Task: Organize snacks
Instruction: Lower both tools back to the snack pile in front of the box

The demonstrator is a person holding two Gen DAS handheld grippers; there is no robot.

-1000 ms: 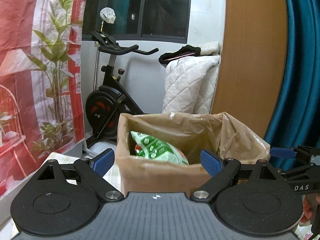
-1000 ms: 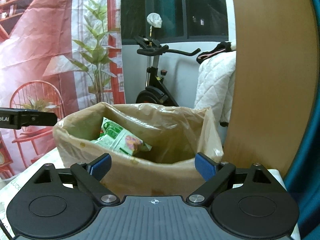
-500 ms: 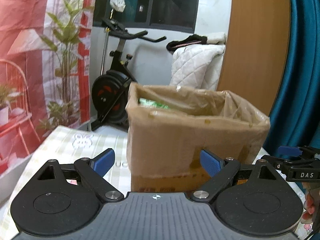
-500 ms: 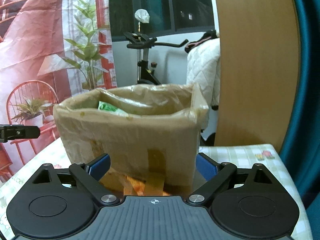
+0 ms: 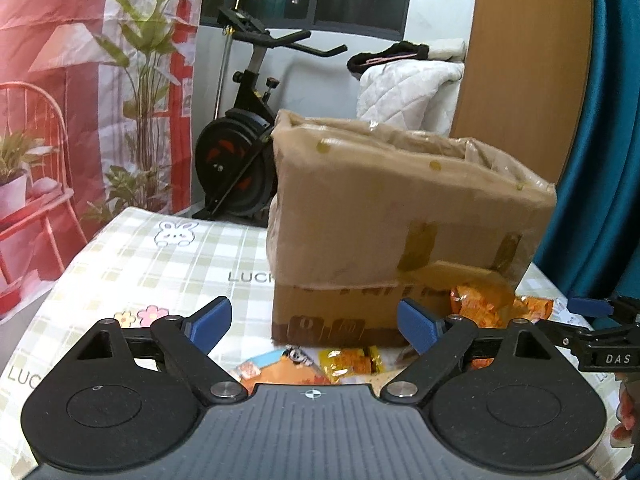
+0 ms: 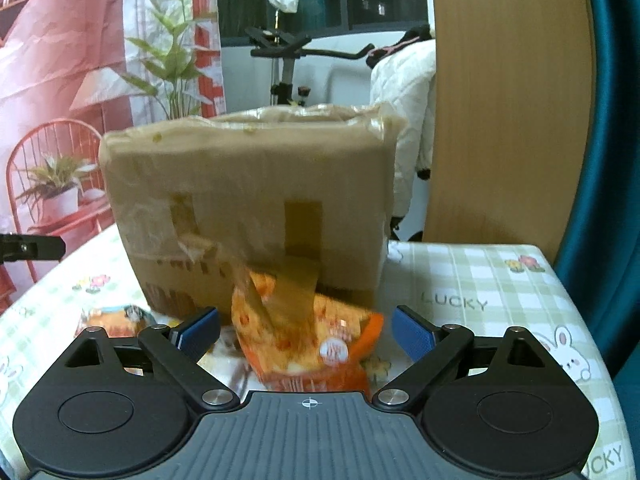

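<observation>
Snack packets by box point(image 6: 256, 208), ahead of both tongs.
Orange packet point(image 6: 304, 344) lies between right gripper point(image 6: 306, 330) pads, untouched; left gripper point(image 5: 316, 322) also wide, both angled down.

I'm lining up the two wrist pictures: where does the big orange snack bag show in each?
Left wrist view: the orange snack bag lies right of centre, at the cardboard box's lower right corner, partly behind the right blue pad.
Right wrist view: it lies bottom centre, leaning against the box front, between the open right tongs.
Shared landmark: the plastic-lined cardboard box.
</observation>
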